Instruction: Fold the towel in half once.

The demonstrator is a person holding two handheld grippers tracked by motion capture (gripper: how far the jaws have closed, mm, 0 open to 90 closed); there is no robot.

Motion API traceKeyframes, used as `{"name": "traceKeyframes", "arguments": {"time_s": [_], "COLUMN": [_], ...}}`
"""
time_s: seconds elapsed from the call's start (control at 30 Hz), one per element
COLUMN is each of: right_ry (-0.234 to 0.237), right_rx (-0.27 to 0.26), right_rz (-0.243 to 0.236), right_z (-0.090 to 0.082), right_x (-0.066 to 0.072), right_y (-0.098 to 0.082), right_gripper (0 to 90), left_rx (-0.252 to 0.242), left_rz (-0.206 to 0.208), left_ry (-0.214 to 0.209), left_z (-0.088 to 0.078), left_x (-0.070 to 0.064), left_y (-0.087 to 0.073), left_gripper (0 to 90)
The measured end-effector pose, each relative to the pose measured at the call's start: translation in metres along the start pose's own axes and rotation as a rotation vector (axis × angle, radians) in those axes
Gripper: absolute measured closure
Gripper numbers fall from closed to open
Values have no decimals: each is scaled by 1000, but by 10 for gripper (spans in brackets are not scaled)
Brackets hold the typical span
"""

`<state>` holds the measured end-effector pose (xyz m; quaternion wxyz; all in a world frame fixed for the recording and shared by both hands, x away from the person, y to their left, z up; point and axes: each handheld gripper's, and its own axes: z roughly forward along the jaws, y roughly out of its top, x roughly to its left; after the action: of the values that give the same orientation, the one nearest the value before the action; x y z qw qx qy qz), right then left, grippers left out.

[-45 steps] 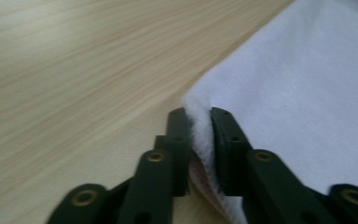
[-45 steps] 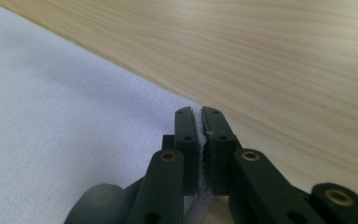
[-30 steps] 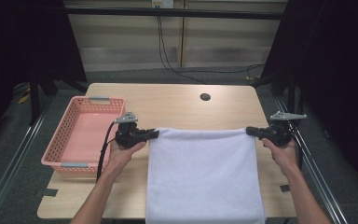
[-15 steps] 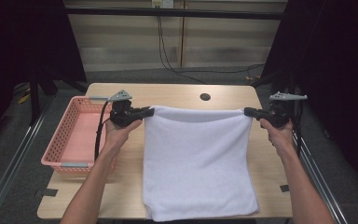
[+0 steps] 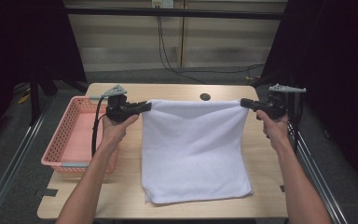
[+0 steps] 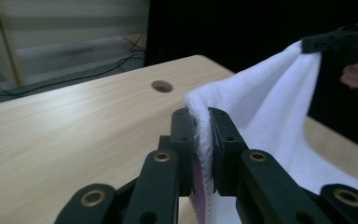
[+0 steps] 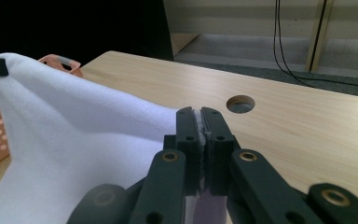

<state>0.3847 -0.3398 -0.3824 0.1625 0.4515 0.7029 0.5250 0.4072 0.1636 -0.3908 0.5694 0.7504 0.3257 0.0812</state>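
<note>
The person holds a white towel (image 5: 193,149) stretched between two claws above the wooden surface (image 5: 265,186).

Left claw (image 5: 145,106): clenched on the towel's far left corner. In the left gripper view the two black jaws pinch the folded edge of the cloth (image 6: 205,135) between them, with the fabric bulging just above the tips. The left hand (image 5: 114,128) grips the tool body beside the pink basket (image 5: 67,140).

Right claw (image 5: 243,102): clenched on the towel's far right corner. In the right gripper view the jaws stand almost together, with a thin strip of white cloth (image 7: 199,133) pressed between the pads. The right hand (image 5: 275,130) holds the tool near the right edge of the surface.

Towel position: the far edge runs taut and roughly level between the two claws, raised off the surface. From that edge the cloth slopes down toward the person, and its near part lies flat on the surface, with the near edge close to the front rim.

Other items: the pink basket sits at the left side of the surface, just beside the towel's left edge. A round hole (image 5: 205,97) in the surface lies beyond the raised edge.
</note>
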Motion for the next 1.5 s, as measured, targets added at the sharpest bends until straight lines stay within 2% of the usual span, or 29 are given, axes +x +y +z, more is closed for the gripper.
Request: {"name": "traceKeyframes", "arguments": {"time_s": [0.03,0.2,0.27,0.33,0.4,0.47,0.53,0.57,0.73,0.77,0.83,0.93,1.0,1.1,1.13,1.27,1.33,1.4,1.43,1.5], "right_ry": [10,57,77,78,106,107,117,119,132,119,123,129,123,131,136,149,150,158,140,121], "right_rx": [-5,-21,-26,-32,-43,-27,-16,-5,58,73,110,192,244,311,323,367,363,324,308,286], "right_rz": [4,-4,-8,-9,9,5,7,6,-25,-34,-51,-48,-55,-65,-62,-77,-82,-71,-61,-52], "right_z": [-5,-28,-36,-46,-55,-61,-68,-71,-83,-86,-89,-91,-91,-92,-93,-97,-102,-108,-110,-108], "right_x": [2,15,22,30,35,39,44,47,65,69,75,78,77,76,76,80,82,82,82,79], "right_y": [-2,-15,-21,-32,-46,-59,-71,-77,-100,-105,-117,-138,-152,-164,-166,-173,-174,-173,-171,-166], "right_gripper": [866,865,863,862,862,862,862,862,857,853,850,835,806,805,804,764,718,636,606,585], "left_rx": [2,-10,-1,-1,10,29,40,58,91,100,150,223,285,328,334,380,371,305,284,281], "left_rz": [1,30,46,64,48,48,43,55,29,21,27,13,5,15,20,53,50,10,-5,12], "left_ry": [-16,-33,-46,-71,-79,-79,-101,-90,-122,-131,-123,-137,-181,-210,-229,-253,-272,-308,-300,-231], "left_z": [-4,-24,-30,-37,-43,-48,-54,-57,-72,-74,-77,-75,-73,-75,-76,-79,-82,-87,-88,-82], "left_x": [-3,-24,-33,-41,-46,-52,-58,-62,-76,-78,-81,-82,-81,-84,-86,-91,-91,-88,-87,-84], "left_y": [-4,-17,-22,-29,-40,-51,-64,-70,-92,-97,-109,-128,-137,-142,-144,-146,-142,-137,-134,-127], "left_gripper": [816,814,810,803,806,806,807,807,802,796,788,779,806,807,810,799,756,731,713,670]}}
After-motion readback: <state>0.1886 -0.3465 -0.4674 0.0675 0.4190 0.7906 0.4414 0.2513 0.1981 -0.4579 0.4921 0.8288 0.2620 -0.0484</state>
